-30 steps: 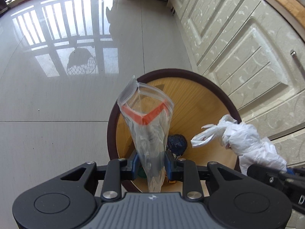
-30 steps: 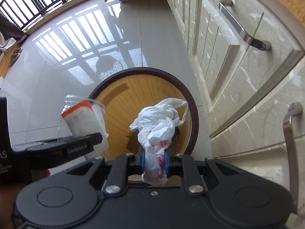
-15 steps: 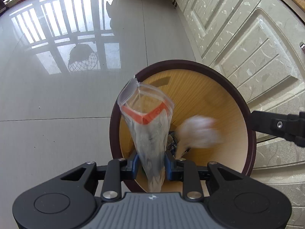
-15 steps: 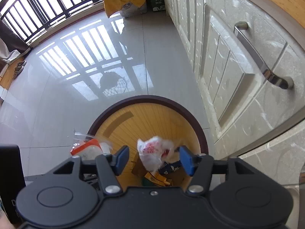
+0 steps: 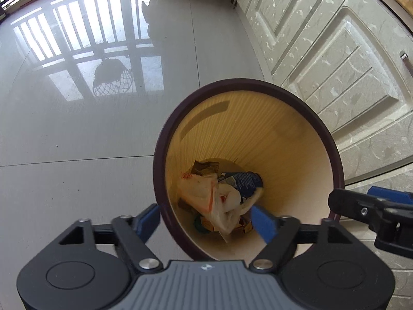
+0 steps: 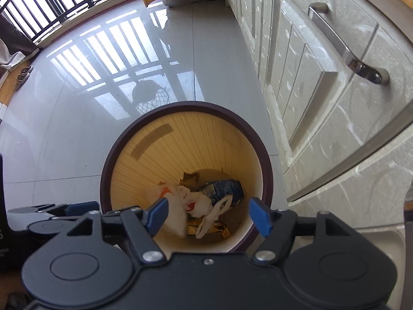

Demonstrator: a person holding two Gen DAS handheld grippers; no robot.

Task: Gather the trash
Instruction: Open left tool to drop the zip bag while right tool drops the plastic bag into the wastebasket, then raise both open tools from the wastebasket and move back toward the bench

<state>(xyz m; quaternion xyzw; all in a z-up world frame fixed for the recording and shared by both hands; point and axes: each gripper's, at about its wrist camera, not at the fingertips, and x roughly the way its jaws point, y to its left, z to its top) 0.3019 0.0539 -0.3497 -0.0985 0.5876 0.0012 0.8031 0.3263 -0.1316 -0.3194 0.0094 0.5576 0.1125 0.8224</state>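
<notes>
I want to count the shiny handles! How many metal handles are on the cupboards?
2 in the right wrist view: one long handle on the upper cupboard front, another just peeking in at the right edge. More may be hidden.

Our left gripper (image 5: pixel 206 222) wears a black frame, ribbed grey centre plate, silver screws and blue finger pads (image 5: pixel 263 222) (two round discs flank the plate); our right gripper (image 6: pixel 209 217) matches, its centre plate black.

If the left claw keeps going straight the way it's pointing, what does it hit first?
Probably the clear zip bag on the trash pile in the bin; the open left claw points straight into it. Depth is uncertain.
</notes>
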